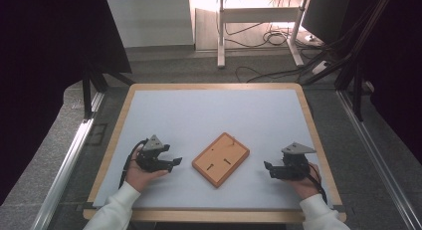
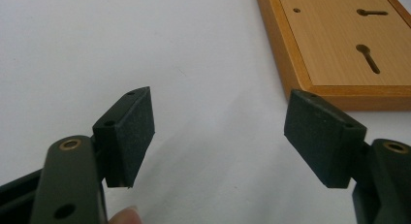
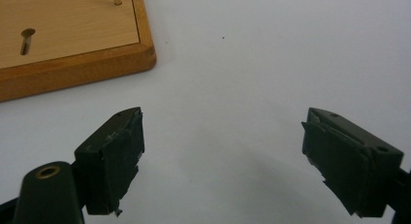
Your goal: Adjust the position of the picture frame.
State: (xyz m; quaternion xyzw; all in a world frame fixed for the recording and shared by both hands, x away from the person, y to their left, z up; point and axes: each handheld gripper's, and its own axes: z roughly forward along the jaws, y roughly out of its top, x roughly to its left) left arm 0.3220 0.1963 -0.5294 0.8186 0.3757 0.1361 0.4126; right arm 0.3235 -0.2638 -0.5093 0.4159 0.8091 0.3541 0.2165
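A flat wooden board (image 1: 221, 158) with keyhole slots lies turned at an angle in the middle of the white table top (image 1: 209, 115). A thin peg (image 1: 232, 137) stands near its far corner. My left gripper (image 1: 174, 163) rests to the board's left, open, with nothing between its pads (image 2: 128, 132). In the left gripper view the board (image 2: 339, 44) lies ahead to the right. My right gripper (image 1: 268, 169) rests to the board's right, open and empty, pads (image 3: 114, 151) wide apart. In the right gripper view the board's corner (image 3: 72, 40) sits ahead to the left.
A wooden rim (image 1: 114, 140) frames the table top. Beyond the far edge stand a white desk frame (image 1: 259, 21) and loose cables (image 1: 268, 38) on the floor. Dark stands flank both sides.
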